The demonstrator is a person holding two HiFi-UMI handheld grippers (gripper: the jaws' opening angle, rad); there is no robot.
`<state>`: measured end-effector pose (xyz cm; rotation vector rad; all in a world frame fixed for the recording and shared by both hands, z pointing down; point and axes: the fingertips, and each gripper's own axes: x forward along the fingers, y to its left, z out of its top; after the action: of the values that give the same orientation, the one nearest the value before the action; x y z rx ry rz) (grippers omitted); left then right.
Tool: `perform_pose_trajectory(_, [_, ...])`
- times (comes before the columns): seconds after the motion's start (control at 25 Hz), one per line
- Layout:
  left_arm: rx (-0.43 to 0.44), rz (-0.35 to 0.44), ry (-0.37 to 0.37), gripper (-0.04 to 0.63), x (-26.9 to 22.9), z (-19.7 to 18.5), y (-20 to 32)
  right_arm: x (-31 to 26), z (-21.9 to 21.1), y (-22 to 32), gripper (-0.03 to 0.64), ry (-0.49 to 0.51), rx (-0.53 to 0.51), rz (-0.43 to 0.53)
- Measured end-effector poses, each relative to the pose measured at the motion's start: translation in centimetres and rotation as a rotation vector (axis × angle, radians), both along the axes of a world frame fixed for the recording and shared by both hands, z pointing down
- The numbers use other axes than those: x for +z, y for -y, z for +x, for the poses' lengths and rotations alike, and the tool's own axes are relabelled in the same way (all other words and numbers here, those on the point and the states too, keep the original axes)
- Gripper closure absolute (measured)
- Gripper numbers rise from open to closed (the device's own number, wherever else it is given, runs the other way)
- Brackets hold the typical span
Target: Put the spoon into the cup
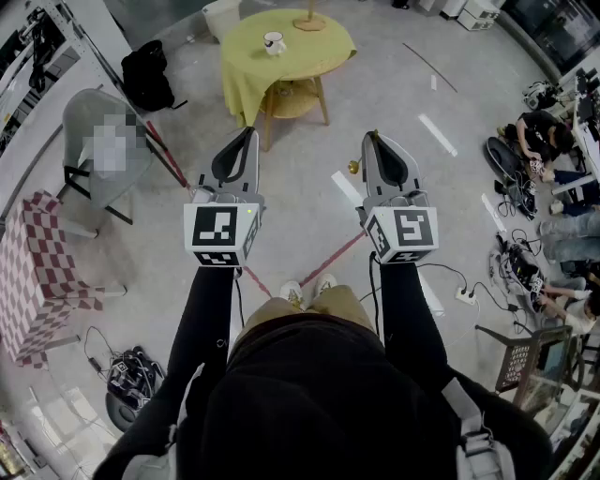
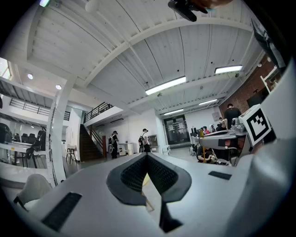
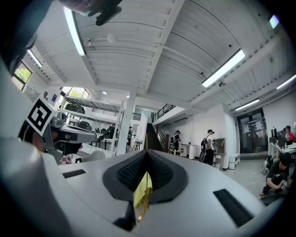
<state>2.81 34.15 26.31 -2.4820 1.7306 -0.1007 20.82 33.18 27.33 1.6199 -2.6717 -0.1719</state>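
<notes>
A white patterned cup (image 1: pixel 273 43) stands on a round table with a yellow cloth (image 1: pixel 309 58), a few steps ahead of me. Both grippers are held level at waist height and point toward that table. My right gripper (image 1: pixel 375 136) (image 3: pixel 147 152) is shut on the thin handle of a golden spoon (image 1: pixel 354 167) (image 3: pixel 144 199), which hangs down from the jaw tips. My left gripper (image 1: pixel 248 131) (image 2: pixel 147 156) is shut, with its tips meeting and nothing seen between them. The yellow cloth (image 3: pixel 140 187) shows through the gap under the right jaws.
A wooden stand (image 1: pixel 309 21) shares the table with the cup. A grey chair (image 1: pixel 94 131), a black bag (image 1: pixel 150 75) and a red-checked table (image 1: pixel 37 272) are on the left. People sit among cables (image 1: pixel 539 141) on the right. Red tape lines (image 1: pixel 328 262) cross the floor.
</notes>
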Motion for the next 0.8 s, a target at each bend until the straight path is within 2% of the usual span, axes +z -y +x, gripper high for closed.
perform_pose_trajectory(0.8, [-0.011,0.001,0.029,0.58,0.7,-0.9,-0.1,0.9,-1.2,0.3,0.591,0.008,-0.044,-0.029])
